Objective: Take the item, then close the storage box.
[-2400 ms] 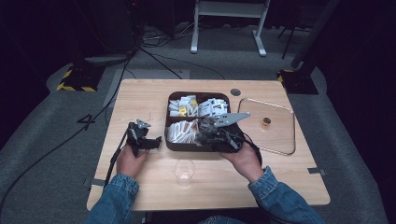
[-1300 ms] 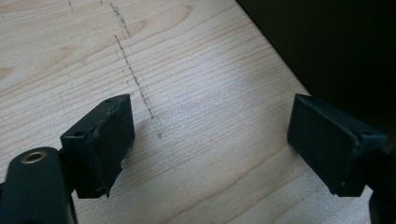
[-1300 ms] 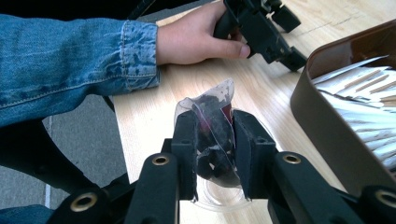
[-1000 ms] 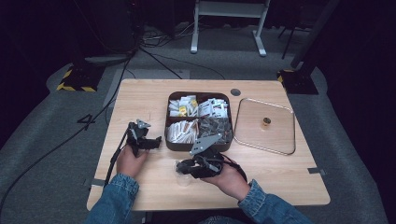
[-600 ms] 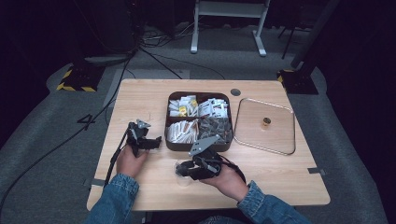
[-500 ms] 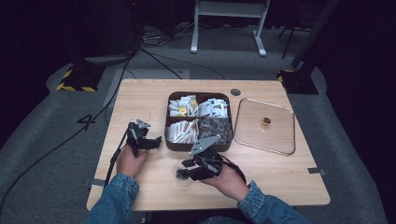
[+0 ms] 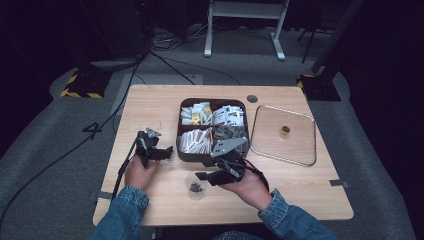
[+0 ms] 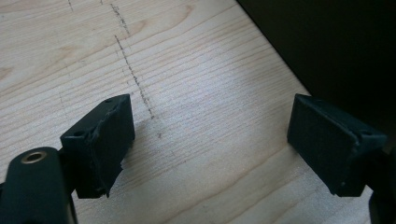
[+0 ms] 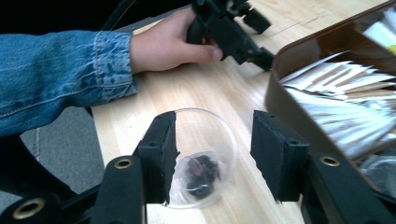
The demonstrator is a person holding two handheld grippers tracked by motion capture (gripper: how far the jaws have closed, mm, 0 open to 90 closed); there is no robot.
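A clear cup [image 9: 205,158] with a dark packet inside is seen on the counter [image 7: 150,107], just in front of the brown tray [image 7: 186,156]. The right gripper [image 9: 212,154] is held over the cup, its jaws having just been opening, nothing gripped. The left gripper [image 8: 205,140] is held wide open beside the tray.

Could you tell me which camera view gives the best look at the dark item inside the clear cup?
The right gripper view: the clear cup sits close up beneath the fingers, with the dark item plainly on its bottom. In the high view the cup is small and the item a mere dark speck.
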